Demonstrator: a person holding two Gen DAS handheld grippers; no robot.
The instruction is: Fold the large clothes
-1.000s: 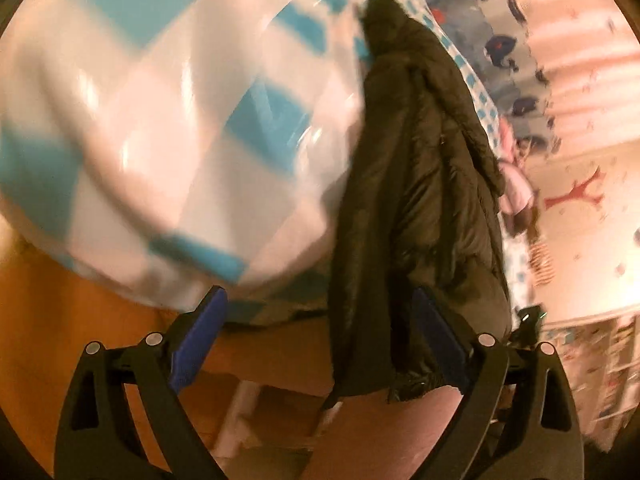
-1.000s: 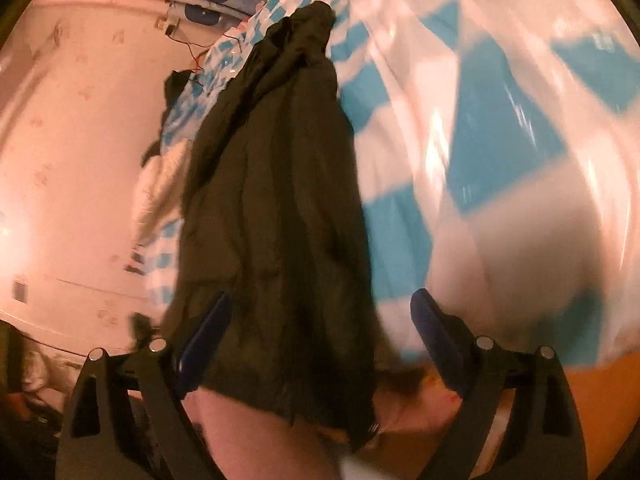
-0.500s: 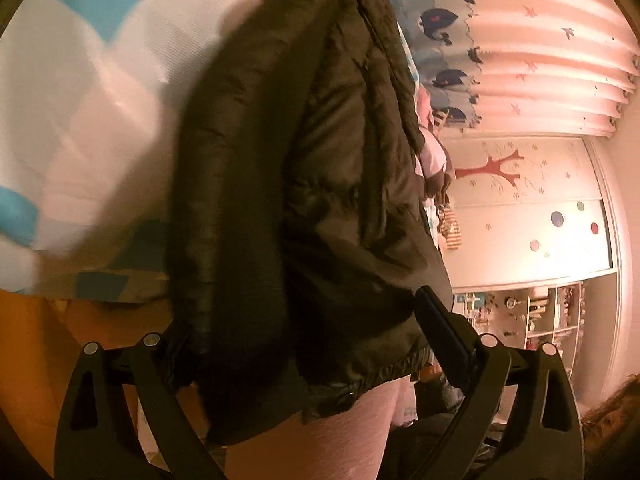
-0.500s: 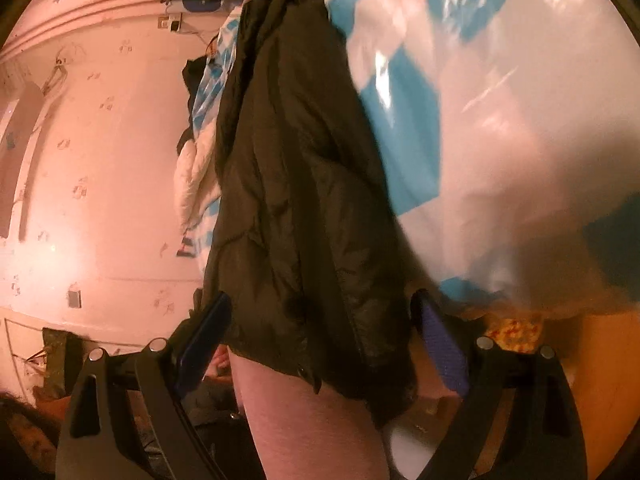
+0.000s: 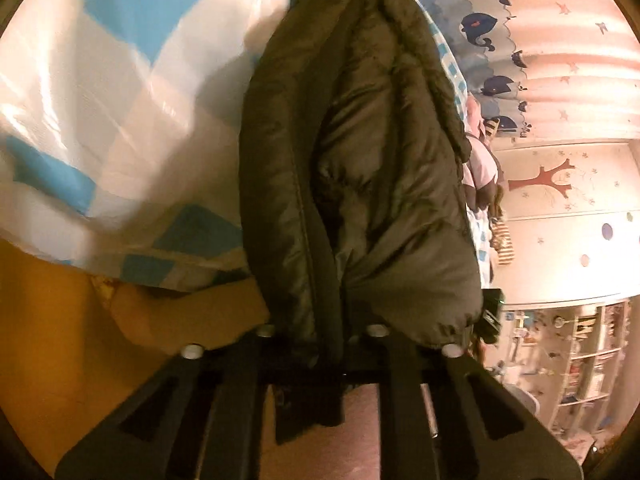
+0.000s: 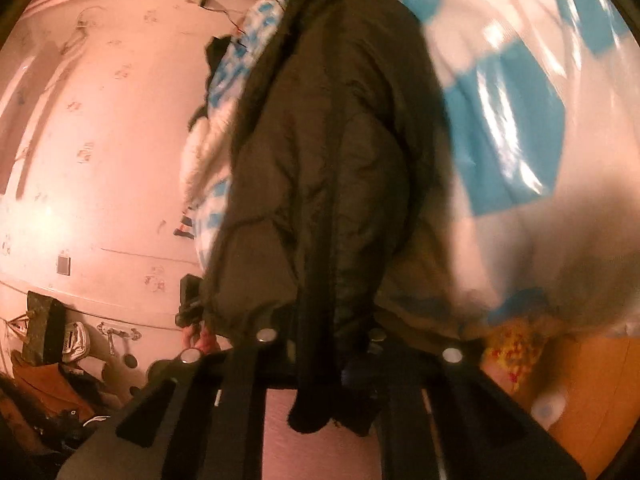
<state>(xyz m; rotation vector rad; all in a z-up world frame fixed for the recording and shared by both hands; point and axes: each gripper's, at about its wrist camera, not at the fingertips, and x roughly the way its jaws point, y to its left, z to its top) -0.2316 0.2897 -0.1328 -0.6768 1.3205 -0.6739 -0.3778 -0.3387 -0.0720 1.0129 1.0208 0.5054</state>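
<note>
- left gripper [image 5: 320,354]: jaws clamped on the hem of the dark puffer jacket [image 5: 360,168];
- right gripper [image 6: 320,364]: jaws closing, pinching the same hem;
- jacket lies along the bed [image 5: 100,100], hem overhanging its near edge.

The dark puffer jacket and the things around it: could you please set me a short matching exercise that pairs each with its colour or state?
Things:
1. puffer jacket
2. bed cover
3. curtain
4. left hand-held gripper

Descriptions:
A. white with blue squares
B. shut on a fabric edge
C. dark olive, quilted
D. pink, with a band of dark whales

Pairs: 1-C, 2-A, 3-D, 4-B
</note>
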